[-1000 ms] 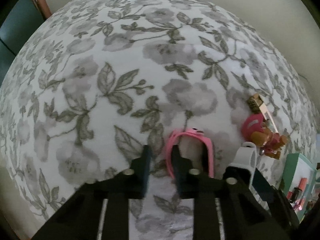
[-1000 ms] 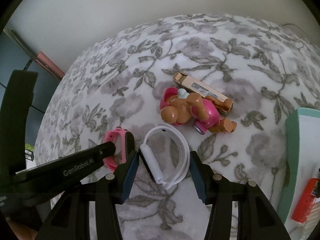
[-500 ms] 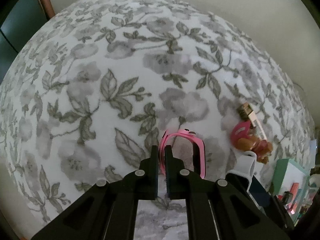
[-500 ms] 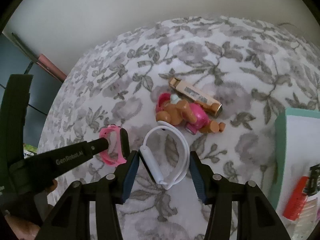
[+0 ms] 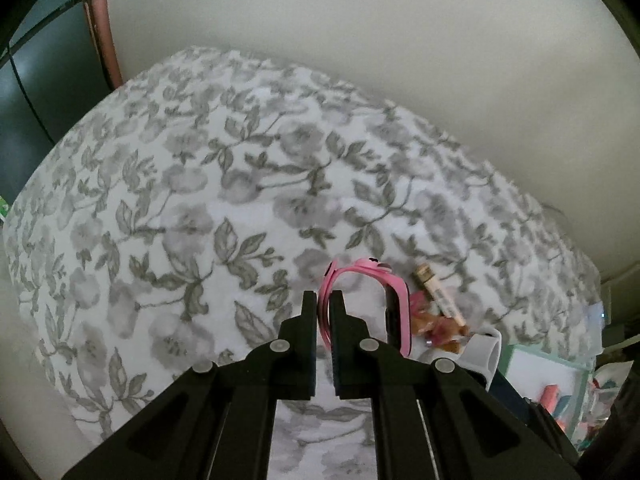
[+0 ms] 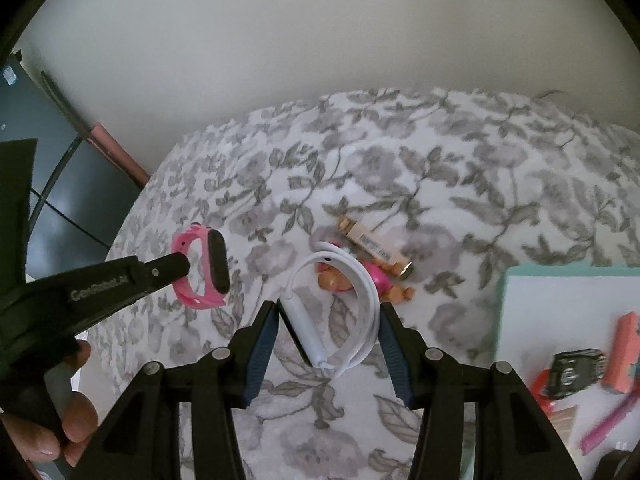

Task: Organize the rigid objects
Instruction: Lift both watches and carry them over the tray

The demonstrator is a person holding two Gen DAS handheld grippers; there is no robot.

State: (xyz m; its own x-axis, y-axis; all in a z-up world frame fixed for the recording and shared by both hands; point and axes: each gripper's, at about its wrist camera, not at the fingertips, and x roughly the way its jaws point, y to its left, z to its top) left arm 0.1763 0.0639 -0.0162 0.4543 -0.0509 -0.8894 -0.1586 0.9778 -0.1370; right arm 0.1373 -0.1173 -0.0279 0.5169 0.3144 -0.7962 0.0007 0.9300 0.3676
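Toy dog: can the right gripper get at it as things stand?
Probably not yet. The right gripper is shut on the white band, which fills the space between its fingers and hangs in front of the toy dog. Nothing else blocks the way; it would likely need to drop the band first.

A white cloth (image 6: 460,168) printed with grey flowers and leaves covers the counter, a plain pale wall (image 6: 320,40) rises behind it, and a dark panel (image 5: 44,92) with a pinkish-brown strip (image 5: 105,40) along its edge stands at the far left.
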